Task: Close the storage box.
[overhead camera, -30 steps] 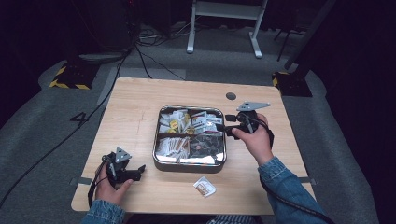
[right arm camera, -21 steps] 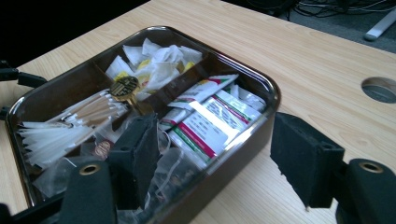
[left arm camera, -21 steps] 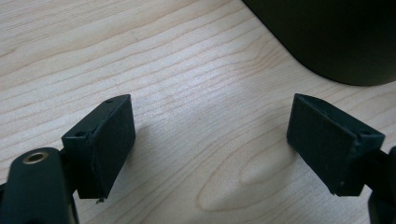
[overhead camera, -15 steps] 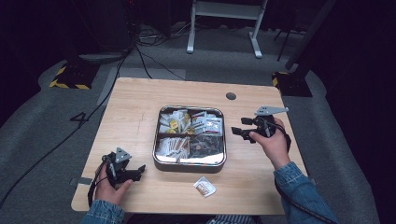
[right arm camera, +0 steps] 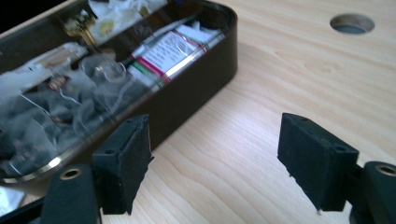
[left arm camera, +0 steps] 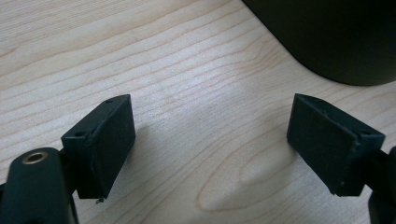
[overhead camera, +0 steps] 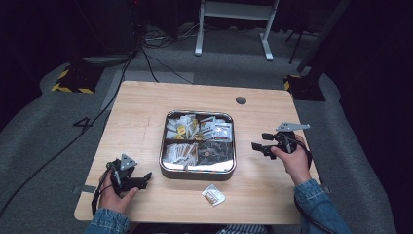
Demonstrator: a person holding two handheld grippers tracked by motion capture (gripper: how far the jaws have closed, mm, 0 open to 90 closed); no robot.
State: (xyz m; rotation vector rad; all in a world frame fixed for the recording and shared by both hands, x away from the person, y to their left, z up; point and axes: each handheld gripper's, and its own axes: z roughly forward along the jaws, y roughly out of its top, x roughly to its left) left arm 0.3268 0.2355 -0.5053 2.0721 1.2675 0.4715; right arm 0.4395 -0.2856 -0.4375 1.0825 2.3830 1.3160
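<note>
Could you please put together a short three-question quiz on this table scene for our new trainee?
1. True or false: the right claw is shut on a sachet from the square metal tin with dividers.
2. Which lies loose on the light wooden table, in front of the tin?
A. a small white sachet with a brown label
B. a spoon
C. a lid
3. Fill in: the left claw hangs open over bare ____.

Key
1. False: its jaws stand apart with nothing between them, to the right of the tin.
2. A
3. wood (the tabletop)
</note>
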